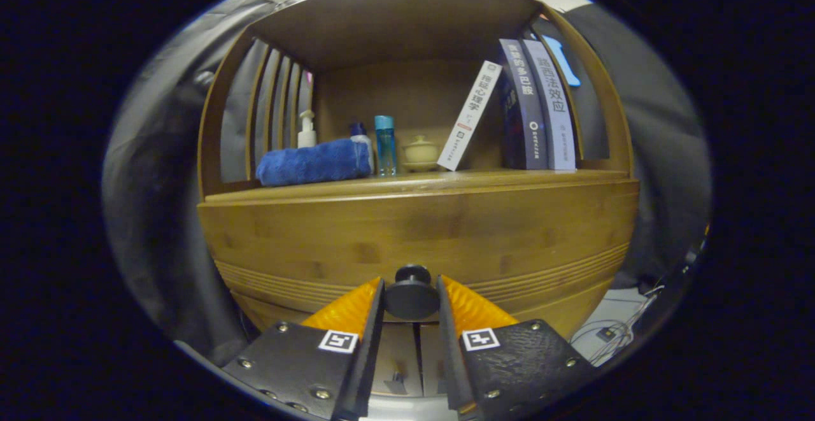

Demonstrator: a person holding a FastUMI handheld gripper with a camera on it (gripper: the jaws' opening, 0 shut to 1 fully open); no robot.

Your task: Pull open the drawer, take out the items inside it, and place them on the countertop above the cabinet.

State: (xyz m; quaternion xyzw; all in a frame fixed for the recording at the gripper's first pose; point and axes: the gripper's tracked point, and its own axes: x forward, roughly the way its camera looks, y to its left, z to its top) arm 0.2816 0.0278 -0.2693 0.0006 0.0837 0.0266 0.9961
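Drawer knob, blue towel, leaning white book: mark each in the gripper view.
drawer knob [411,299], gripper view, round front face, between the tool's fingers
blue towel [313,162], gripper view, middle of the roll
leaning white book [470,115], gripper view, mid-spine

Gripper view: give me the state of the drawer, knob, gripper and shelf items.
Wooden drawer: closed.
Round dark knob: gripped between both fingers.
Gripper: shut on knob.
Blue rolled towel: lying flat.
White book: leaning.
Two dark books: nearly upright.
Blue bottle: upright.
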